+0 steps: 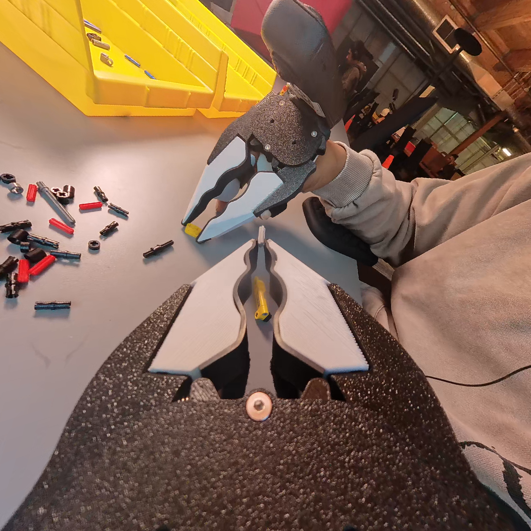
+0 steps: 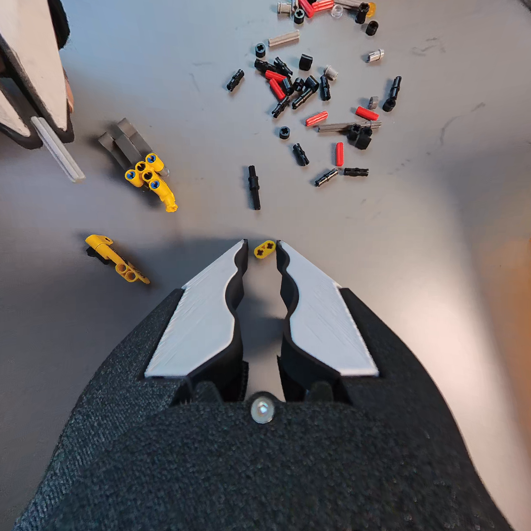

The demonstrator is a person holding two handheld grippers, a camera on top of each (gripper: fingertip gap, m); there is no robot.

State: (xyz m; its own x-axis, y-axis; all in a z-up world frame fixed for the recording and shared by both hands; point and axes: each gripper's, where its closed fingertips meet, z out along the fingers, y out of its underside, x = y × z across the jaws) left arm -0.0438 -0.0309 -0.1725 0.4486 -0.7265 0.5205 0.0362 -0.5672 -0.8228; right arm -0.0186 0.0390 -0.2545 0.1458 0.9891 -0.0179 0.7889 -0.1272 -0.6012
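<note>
My left gripper [image 1: 261,242] is shut on a thin light grey axle [image 1: 261,234] that sticks out past its tips; the gripper also shows in the right wrist view [image 2: 33,126], where the axle [image 2: 59,150] slants down toward the table. A yellow beam piece [image 1: 260,298] lies on the table under the left fingers. My right gripper [image 2: 262,244] is open, its tips low on either side of a small yellow two-hole connector [image 2: 265,249]; it also shows in the left wrist view [image 1: 195,231]. A yellow and grey assembly [image 2: 146,172] lies to the left.
Several loose black, red and grey pins and axles [image 2: 310,94] lie scattered on the grey table [image 2: 431,201]; a lone black pin [image 2: 254,186] lies nearer. A yellow sorting tray [image 1: 143,86] stands at the back. A person's sleeve [image 1: 402,201] and a black armrest [image 1: 339,232] are at the table edge. Across from one pair of fingers to the other is roughly 11 centimetres.
</note>
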